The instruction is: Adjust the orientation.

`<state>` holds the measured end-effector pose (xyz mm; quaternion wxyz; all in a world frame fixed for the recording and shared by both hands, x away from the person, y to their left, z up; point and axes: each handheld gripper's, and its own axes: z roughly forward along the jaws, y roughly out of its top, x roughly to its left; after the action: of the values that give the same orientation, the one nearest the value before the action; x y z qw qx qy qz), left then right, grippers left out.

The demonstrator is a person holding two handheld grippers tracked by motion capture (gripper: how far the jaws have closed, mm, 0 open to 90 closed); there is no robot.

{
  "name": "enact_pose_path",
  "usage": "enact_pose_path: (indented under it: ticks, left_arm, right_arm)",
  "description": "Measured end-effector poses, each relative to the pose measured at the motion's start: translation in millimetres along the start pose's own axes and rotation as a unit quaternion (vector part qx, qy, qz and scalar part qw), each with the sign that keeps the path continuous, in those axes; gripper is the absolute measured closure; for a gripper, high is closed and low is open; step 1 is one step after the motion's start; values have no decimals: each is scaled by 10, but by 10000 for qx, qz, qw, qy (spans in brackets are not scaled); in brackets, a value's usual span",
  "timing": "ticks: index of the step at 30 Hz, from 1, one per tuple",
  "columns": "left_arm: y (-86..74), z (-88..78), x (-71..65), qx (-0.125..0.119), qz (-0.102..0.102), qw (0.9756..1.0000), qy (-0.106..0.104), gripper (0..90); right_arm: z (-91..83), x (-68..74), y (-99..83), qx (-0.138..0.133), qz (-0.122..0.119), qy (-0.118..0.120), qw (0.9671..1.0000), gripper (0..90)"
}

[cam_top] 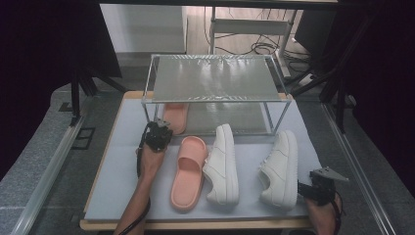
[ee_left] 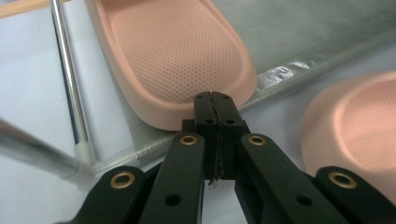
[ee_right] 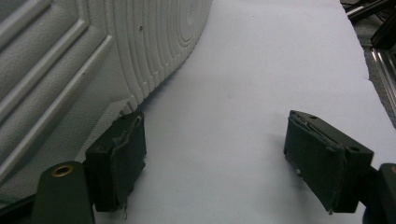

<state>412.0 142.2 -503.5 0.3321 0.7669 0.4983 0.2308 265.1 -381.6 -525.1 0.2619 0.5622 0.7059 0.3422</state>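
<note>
The pink slipper (ee_left: 177,56) on the rack's lower shelf (ee_left: 322,32) lies heel-first just beyond the left claw (ee_left: 215,100), whose jaws are pressed together with nothing between them; the closed tips sit at the heel's rim, and whether they touch it cannot be told. In the high view this left claw (cam_top: 157,131) is at about 9 o'clock of the tabletop (cam_top: 112,171), beside the rack's (cam_top: 215,78) front left leg, with the slipper (cam_top: 175,116) at its 1 o'clock under the rack. The second pink slipper (cam_top: 188,172) lies on the white mat at the claw's 5 o'clock, its toe toward the person. Next to it, at 3 o'clock, come two white sneakers (cam_top: 222,166), the farther one (cam_top: 281,169) near the right claw (cam_top: 313,188). The right claw (ee_right: 215,163) stands open and holds nothing; its left jaw is just beside the white sneaker's (ee_right: 70,70) side, low at the tabletop's 4 o'clock.
</note>
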Motion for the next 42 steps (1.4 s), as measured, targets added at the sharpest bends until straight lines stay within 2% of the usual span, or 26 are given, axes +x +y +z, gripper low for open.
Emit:
enact_pose_path:
  ticks: [4, 8, 9, 11, 16, 18, 21, 28, 29, 34, 42]
  left_arm:
    - [3, 31, 24, -27, -121, 9999, -55, 898]
    - [-4, 7, 24, -48, -129, 9999, -94, 898]
    - [-11, -27, 30, -90, -184, 9996, -175, 898]
    - [-21, -82, 30, -113, -139, 9996, -228, 897]
    - [-80, -230, 9, -171, -205, 9989, -392, 890]
    - [-94, -259, 3, -176, -201, 9988, -415, 881]
    - [-160, -387, -7, -166, -151, 9985, -504, 862]
    - [-268, -578, -14, -179, -193, 9978, -613, 824]
    - [-309, -649, -25, -191, -188, 9975, -654, 820]
    - [-381, -751, -71, -223, -214, 9967, -754, 800]
    - [-578, -972, -248, -254, -167, 9950, -957, 780]
  right_arm:
    - [0, -1, 0, -3, -6, 0, 10000, 208]
    - [0, -1, -1, -3, -7, -1, 10000, 208]
    - [0, -1, -1, -5, -6, -1, 10000, 208]
    - [0, -1, -1, -3, -6, 0, 10000, 208]
    - [0, 0, 0, -1, 0, 0, 10000, 208]
    - [0, 0, -1, -2, -5, -4, 10000, 208]
    - [0, 1, 0, 1, -1, -5, 10000, 208]
    - [0, 1, 0, 1, -2, -5, 10000, 208]
    - [0, 1, 0, 1, -1, -5, 10000, 208]
    - [0, 2, 0, -1, 5, -3, 10000, 208]
    - [0, 2, 0, 0, 3, -6, 10000, 208]
